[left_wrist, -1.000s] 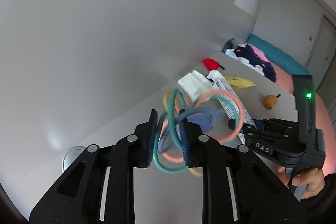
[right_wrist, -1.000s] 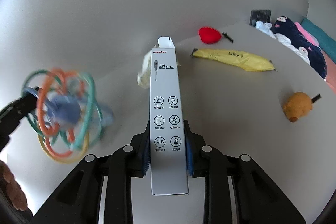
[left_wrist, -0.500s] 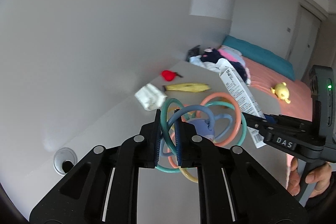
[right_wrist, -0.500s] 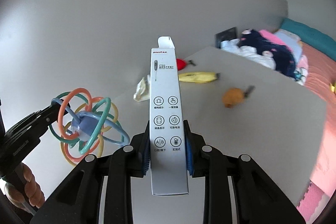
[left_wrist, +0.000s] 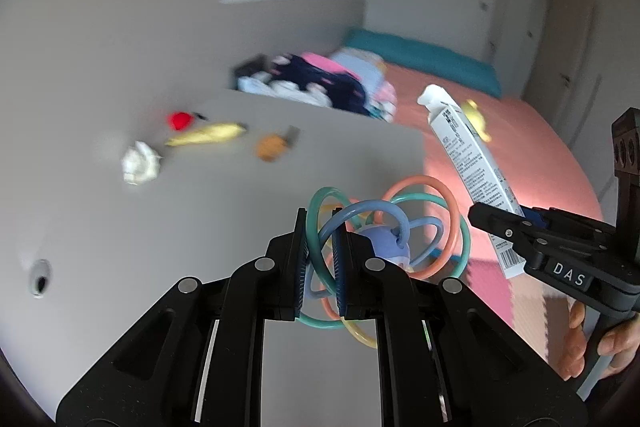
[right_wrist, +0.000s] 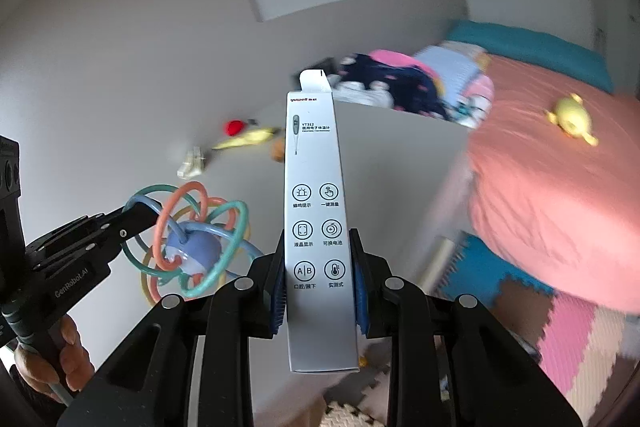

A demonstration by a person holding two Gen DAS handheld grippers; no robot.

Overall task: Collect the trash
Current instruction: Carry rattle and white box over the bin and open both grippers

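A bed (right_wrist: 552, 195) with a salmon-pink cover fills the right of the room, a teal pillow at its head and a small yellow plush toy (right_wrist: 572, 119) lying on top. Below it the floor (right_wrist: 568, 339) is laid with foam puzzle mats in pink, blue and brown. A heap of clothes (left_wrist: 320, 83) sits at the far edge of the grey counter (left_wrist: 200, 227), against the bed.

The right gripper (right_wrist: 320, 287) is clamped on a tall white thermometer box (right_wrist: 318, 239), holding it upright by its lower half, top flap open; the box is raised in the air off the counter's near edge. The left gripper (left_wrist: 322, 267) is pinched shut on a teal loop of a ring rattle toy (left_wrist: 384, 235), a tangle of coloured hoops around a lavender ball, which is lifted clear of the counter just beside the box.

Well apart from both, at the far side of the counter, lie a banana peel (left_wrist: 208, 135), a crumpled white tissue (left_wrist: 140, 163), a small orange-brown lump (left_wrist: 270, 147) and a red item (left_wrist: 179, 120), all blurred. Near the counter's left edge is a round cable hole (left_wrist: 40, 277).
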